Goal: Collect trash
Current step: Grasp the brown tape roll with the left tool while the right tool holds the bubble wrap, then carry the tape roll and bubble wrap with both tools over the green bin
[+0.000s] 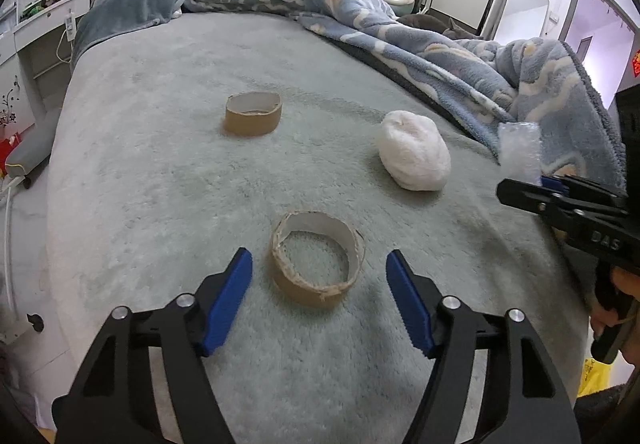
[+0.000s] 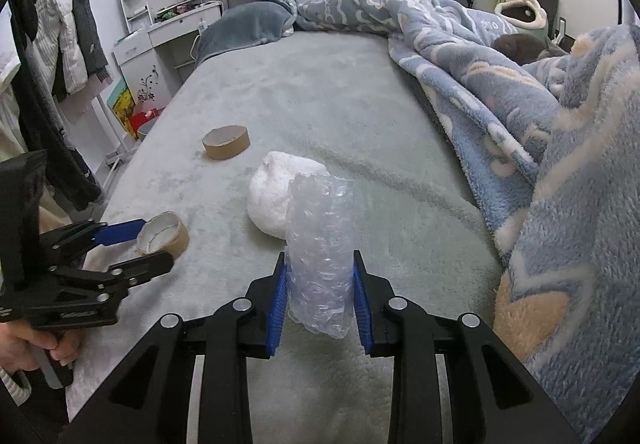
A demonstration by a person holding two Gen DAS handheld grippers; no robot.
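Left claw (image 1: 319,286) released, fingers spread either side of the near cardboard ring (image 1: 318,264) at lower centre on the bed (image 1: 160,184). Right claw (image 2: 320,300) clenched on a bubble wrap piece (image 2: 320,244), held upright at centre frame. Second cardboard ring (image 1: 253,113) upper centre; white sock ball (image 1: 414,156) centre right.

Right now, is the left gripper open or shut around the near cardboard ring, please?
Open: the left gripper has its blue fingers spread on either side of the cardboard ring, not touching it.
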